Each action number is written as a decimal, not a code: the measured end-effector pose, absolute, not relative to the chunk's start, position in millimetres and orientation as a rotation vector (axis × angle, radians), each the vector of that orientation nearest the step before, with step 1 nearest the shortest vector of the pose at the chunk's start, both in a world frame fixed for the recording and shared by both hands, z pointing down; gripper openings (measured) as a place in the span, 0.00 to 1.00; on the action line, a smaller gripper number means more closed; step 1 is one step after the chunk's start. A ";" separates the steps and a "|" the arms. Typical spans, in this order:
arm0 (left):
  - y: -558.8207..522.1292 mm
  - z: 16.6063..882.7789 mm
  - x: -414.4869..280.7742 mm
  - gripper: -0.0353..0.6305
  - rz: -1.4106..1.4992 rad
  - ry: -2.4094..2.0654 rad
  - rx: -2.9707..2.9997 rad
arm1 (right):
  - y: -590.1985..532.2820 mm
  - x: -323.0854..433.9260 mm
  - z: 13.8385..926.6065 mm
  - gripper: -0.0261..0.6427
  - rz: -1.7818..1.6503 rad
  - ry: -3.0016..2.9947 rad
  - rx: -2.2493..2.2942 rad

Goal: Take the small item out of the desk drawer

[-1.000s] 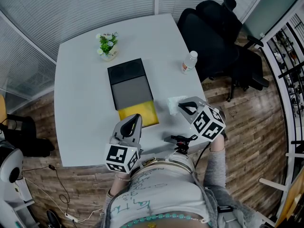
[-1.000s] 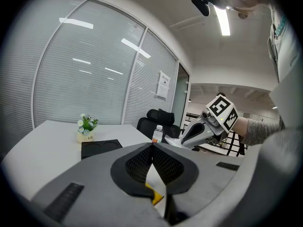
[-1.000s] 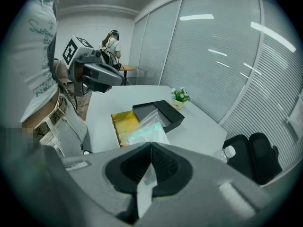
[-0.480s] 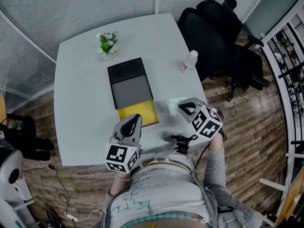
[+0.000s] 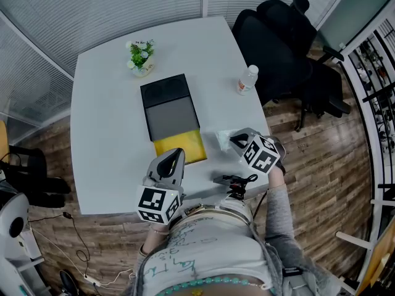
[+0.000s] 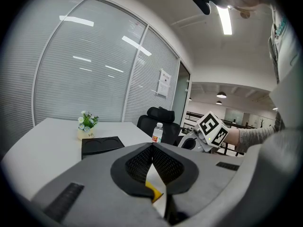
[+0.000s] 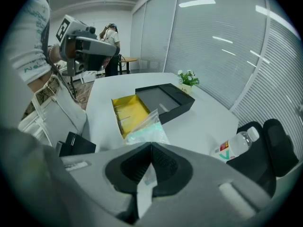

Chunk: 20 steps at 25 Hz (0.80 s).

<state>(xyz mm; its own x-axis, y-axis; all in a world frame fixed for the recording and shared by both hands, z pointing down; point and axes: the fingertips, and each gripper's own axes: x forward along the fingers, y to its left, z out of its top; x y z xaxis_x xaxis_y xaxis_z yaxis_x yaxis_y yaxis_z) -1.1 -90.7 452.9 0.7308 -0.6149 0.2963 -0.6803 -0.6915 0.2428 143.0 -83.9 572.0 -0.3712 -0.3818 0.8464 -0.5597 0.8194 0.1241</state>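
Observation:
A black and grey desk box (image 5: 168, 110) lies mid-table with its yellow drawer (image 5: 179, 147) pulled out toward me. The drawer (image 7: 129, 112) looks empty inside in the right gripper view. My right gripper (image 5: 234, 139) hovers just right of the drawer, shut on the edge of a small clear plastic bag (image 7: 142, 129) with a pale teal item in it. The bag (image 5: 222, 138) hangs off the jaw tips over the table. My left gripper (image 5: 178, 154) sits at the drawer's near end with its jaws together; yellow shows below the pads (image 6: 163, 167).
A water bottle (image 5: 245, 80) stands near the table's right edge. A small potted plant (image 5: 140, 57) is at the far side. A black office chair (image 5: 278, 48) stands beyond the right corner. A small black device (image 5: 231, 180) lies by the near edge.
The right gripper has shifted a little left and farther over the table with the bag. The left gripper and drawer have not moved.

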 end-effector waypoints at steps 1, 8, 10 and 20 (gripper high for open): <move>-90.5 453.1 -1.1 0.05 0.274 -1.006 2.598 | -83.7 143.1 577.5 0.04 0.230 -2.002 0.689; -88.6 453.3 -2.5 0.05 0.275 -1.008 2.595 | -79.7 139.3 613.5 0.04 0.269 -1.973 0.631; -87.9 454.2 -2.4 0.05 0.277 -1.005 2.595 | -78.9 138.4 624.1 0.04 0.283 -1.968 0.616; -87.5 456.5 -2.7 0.05 0.293 -1.001 2.590 | -75.4 136.7 675.2 0.04 0.348 -1.939 0.567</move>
<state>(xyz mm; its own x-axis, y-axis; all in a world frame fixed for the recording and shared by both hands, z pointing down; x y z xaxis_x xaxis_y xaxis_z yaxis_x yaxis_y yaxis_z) -2.7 -87.5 456.5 0.7291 -0.6093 0.3117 -0.6812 -0.6900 0.2446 136.7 -75.4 675.2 -0.3493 -0.2316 0.9079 -0.5329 0.8461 0.0108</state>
